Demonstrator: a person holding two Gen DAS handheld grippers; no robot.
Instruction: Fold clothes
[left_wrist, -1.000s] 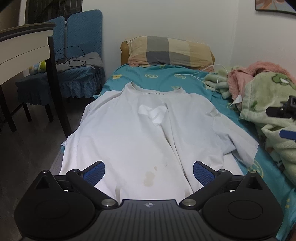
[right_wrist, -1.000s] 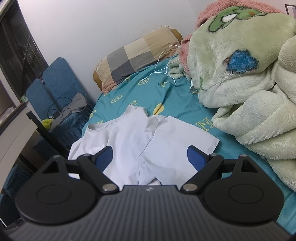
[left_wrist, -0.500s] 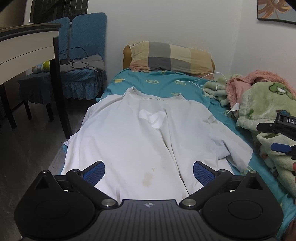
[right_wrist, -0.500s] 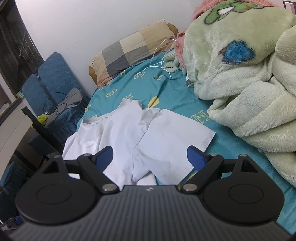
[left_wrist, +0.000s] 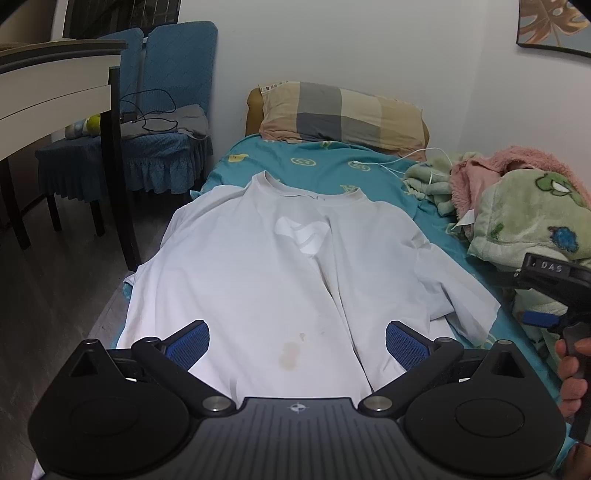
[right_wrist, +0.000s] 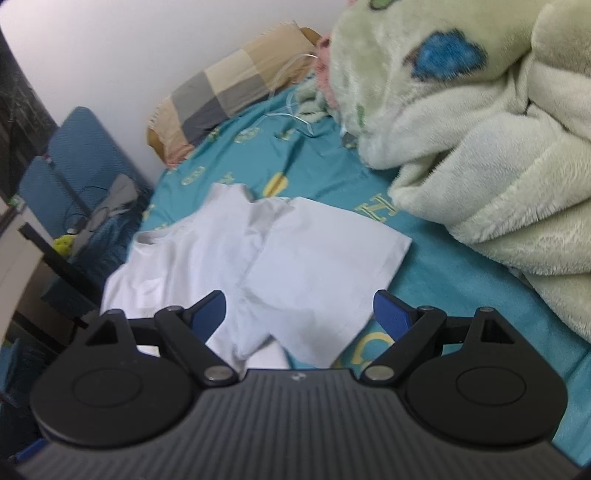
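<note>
The left gripper (left_wrist: 297, 345) is held low over the near end of the bed, its blue-padded fingers (left_wrist: 187, 342) spread wide with nothing between them, pointed toward twelve o'clock along the length of the mattress. The right gripper (right_wrist: 300, 314) is likewise spread wide and empty; it is angled toward about eleven o'clock, above the garment's near right part. In the left wrist view the same tool is seen at four o'clock, gripped by the person's right hand (left_wrist: 571, 373), only partly in frame.

The white T-shirt (left_wrist: 295, 280) is laid out flat on the teal bedsheet (left_wrist: 325, 166), collar toward twelve o'clock and hem nearest the left gripper. A yellowish stain (left_wrist: 290, 356) is seen near the hem, and a white patch, possibly a printed mark or a label, lies on the chest. One sleeve (right_wrist: 332, 254) is spread toward the blanket side; the right wrist view is blurred, so its folds cannot be read finely.

A checked pillow (left_wrist: 343, 110) is set at twelve o'clock against the white wall. A green fleece blanket (right_wrist: 480, 147) is heaped at two to three o'clock, with a pink one (left_wrist: 517, 166) behind it and a white cable (left_wrist: 402, 158) trailing nearby. Blue-covered chairs (left_wrist: 162, 122) and a dark-legged table (left_wrist: 55, 92) are placed at ten o'clock.
</note>
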